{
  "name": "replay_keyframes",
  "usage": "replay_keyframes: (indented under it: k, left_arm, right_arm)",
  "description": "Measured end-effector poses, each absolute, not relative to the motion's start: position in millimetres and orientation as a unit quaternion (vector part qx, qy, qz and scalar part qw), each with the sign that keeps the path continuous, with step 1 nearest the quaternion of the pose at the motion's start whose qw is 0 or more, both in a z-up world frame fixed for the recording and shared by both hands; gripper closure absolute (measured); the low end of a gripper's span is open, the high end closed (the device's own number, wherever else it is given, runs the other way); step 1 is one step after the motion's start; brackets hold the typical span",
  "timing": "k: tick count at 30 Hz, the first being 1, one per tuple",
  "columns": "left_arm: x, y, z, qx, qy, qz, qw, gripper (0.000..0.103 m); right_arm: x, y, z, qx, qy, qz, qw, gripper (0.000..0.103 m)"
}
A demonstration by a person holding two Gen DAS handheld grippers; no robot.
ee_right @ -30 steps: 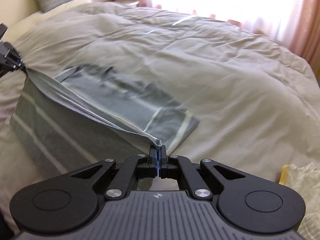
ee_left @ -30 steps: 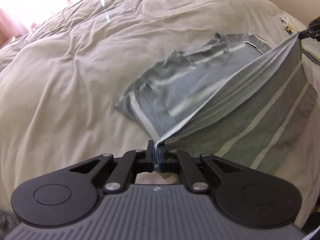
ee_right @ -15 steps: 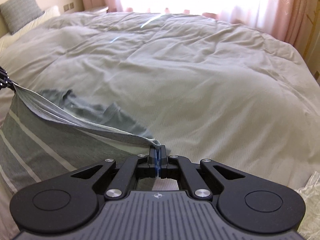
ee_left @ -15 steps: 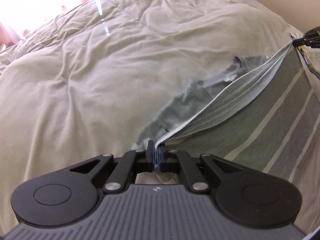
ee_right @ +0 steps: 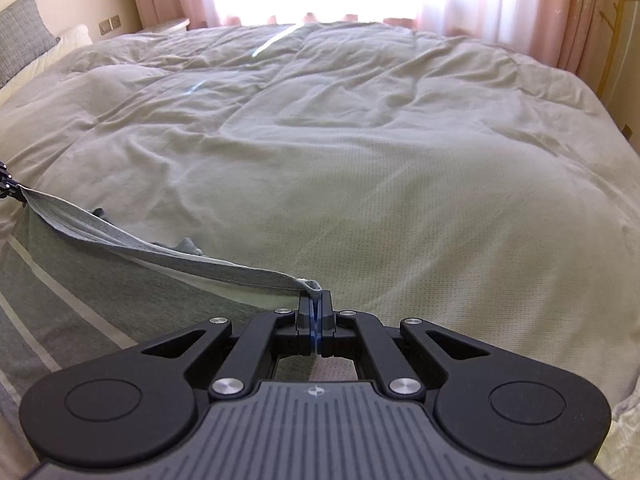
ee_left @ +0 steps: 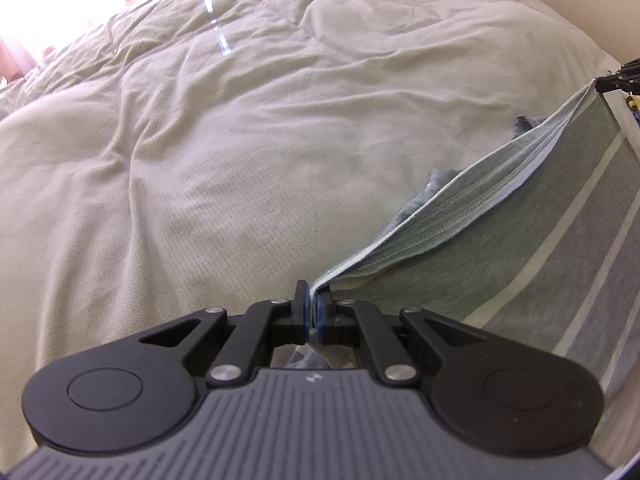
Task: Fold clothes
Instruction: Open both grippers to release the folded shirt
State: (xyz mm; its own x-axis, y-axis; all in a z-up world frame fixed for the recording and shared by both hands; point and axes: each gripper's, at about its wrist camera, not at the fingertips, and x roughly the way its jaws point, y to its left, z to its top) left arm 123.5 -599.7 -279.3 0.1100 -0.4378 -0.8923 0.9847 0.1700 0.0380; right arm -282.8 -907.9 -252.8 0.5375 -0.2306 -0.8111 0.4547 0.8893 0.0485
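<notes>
A grey shirt with pale stripes [ee_left: 532,240] lies on the bed, its hem lifted and stretched taut between both grippers. My left gripper [ee_left: 312,307] is shut on one hem corner at the bottom centre of the left wrist view. My right gripper [ee_right: 315,307] is shut on the other hem corner; the striped shirt [ee_right: 72,280] spreads to its left. Each gripper shows as black tips at the far end of the hem in the other's view: the right gripper [ee_left: 618,78] and the left gripper [ee_right: 5,188]. Most of the shirt's far part is hidden behind the raised hem.
A wide bed with a rumpled beige duvet [ee_right: 360,152] fills both views. A grey pillow [ee_right: 20,36] leans at the headboard on the left. Pink curtains [ee_right: 552,12] and a bright window stand beyond the bed.
Both grippers have carried the hem forward and lower over the shirt. The flat far part of the shirt, plainly seen a second ago, is now almost covered by the folded-over layer.
</notes>
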Motion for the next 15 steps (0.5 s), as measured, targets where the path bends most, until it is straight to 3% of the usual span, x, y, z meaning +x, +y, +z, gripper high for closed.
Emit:
replay_keyframes:
  k: [3,5,7,15]
  left_arm:
    - [130,-602,-293,0.344,0.406,-0.525,0.664,0.096]
    - [135,-602,-302,0.339,0.416,-0.510,0.672,0.085]
    - [140,-601,-306,0.331,0.420,-0.496,0.684,0.081]
    - [122,-587,-277,0.335,0.378,-0.492,0.709,0.083]
  right_arm:
    - [-274,-913,-271,0.136,0.460,-0.194,0.856,0.103]
    - [-271,-915,-282,0.131,0.472,-0.200,0.848,0.102]
    - [-270,-918,-289,0.128,0.477,-0.218,0.842,0.092]
    - [-273,-889,-265,0.094,0.448,-0.240,0.856,0.090]
